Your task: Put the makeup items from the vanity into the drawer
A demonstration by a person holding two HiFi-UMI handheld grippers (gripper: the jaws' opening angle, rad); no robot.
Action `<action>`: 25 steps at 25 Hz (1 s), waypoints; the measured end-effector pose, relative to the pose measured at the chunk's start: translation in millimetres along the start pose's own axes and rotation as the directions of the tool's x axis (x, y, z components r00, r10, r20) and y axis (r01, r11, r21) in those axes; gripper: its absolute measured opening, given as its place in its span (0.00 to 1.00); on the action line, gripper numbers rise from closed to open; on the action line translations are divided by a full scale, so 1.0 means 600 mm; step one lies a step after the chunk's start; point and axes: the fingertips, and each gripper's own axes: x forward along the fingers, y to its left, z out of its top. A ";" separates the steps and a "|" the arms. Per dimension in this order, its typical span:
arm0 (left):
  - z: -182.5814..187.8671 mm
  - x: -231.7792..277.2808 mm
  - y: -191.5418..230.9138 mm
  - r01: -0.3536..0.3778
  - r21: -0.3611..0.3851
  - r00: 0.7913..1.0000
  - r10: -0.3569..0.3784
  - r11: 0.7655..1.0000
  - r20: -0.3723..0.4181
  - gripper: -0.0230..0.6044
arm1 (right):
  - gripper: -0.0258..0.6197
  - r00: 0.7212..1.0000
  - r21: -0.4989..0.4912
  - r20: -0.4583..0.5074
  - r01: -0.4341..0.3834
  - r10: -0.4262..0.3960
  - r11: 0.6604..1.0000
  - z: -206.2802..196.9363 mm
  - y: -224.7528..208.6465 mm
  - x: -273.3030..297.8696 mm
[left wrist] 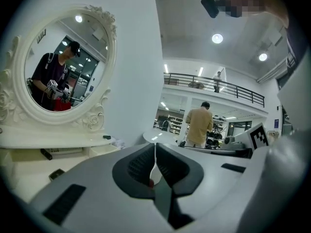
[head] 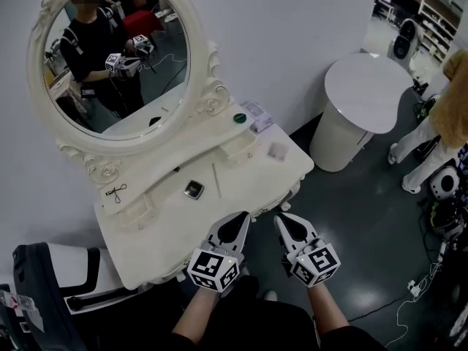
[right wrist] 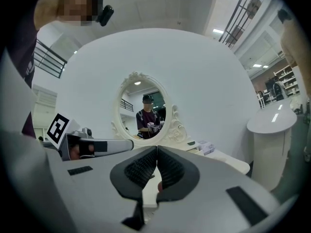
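The white vanity (head: 168, 229) carries a small dark compact (head: 193, 189), a thin pale stick (head: 216, 179), a black scissor-like tool (head: 115, 192), a green round lid (head: 239, 118) and a pale box (head: 257, 115). A small flat packet (head: 278, 151) lies at its right end. My left gripper (head: 243, 216) and right gripper (head: 281, 219) hover side by side just off the vanity's front edge. Both are shut and hold nothing, with the jaws touching in the left gripper view (left wrist: 155, 147) and the right gripper view (right wrist: 157, 149). No open drawer shows.
An oval ornate mirror (head: 110, 57) stands at the vanity's back and reflects the person with both grippers. A white round side table (head: 365, 86) stands to the right. A dark bag and white stool (head: 51, 284) sit at lower left. Another person (head: 446, 101) and cables are at far right.
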 end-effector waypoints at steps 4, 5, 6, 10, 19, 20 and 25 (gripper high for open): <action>0.009 0.014 0.027 0.030 0.006 0.999 -0.030 1.000 -0.019 0.07 | 0.08 0.999 0.006 -0.006 0.034 -0.034 0.999 0.005 -0.004 0.028; 0.011 0.016 0.031 0.038 0.006 0.999 -0.038 0.999 -0.022 0.07 | 0.08 0.999 0.002 -0.008 0.040 -0.040 0.999 0.005 -0.005 0.033; 0.013 0.019 0.036 0.045 0.006 0.999 -0.045 0.999 -0.023 0.07 | 0.08 0.999 -0.001 -0.010 0.046 -0.046 0.999 0.005 -0.007 0.037; 0.017 0.028 0.053 0.063 0.000 0.997 -0.063 0.998 -0.032 0.07 | 0.08 0.997 -0.005 -0.021 0.074 -0.074 0.997 0.006 -0.013 0.051; 0.012 0.047 0.075 0.085 -0.015 0.995 -0.086 0.996 -0.050 0.07 | 0.08 0.993 -0.024 -0.042 0.105 -0.106 0.994 0.006 -0.035 0.071; 0.012 0.051 0.077 0.085 -0.015 0.995 -0.086 0.996 -0.051 0.07 | 0.08 0.994 -0.027 -0.042 0.104 -0.105 0.994 0.005 -0.039 0.075; 0.010 0.076 0.100 0.074 -0.019 0.996 -0.075 0.997 -0.054 0.07 | 0.08 0.993 -0.029 -0.049 0.104 -0.105 0.994 0.004 -0.067 0.103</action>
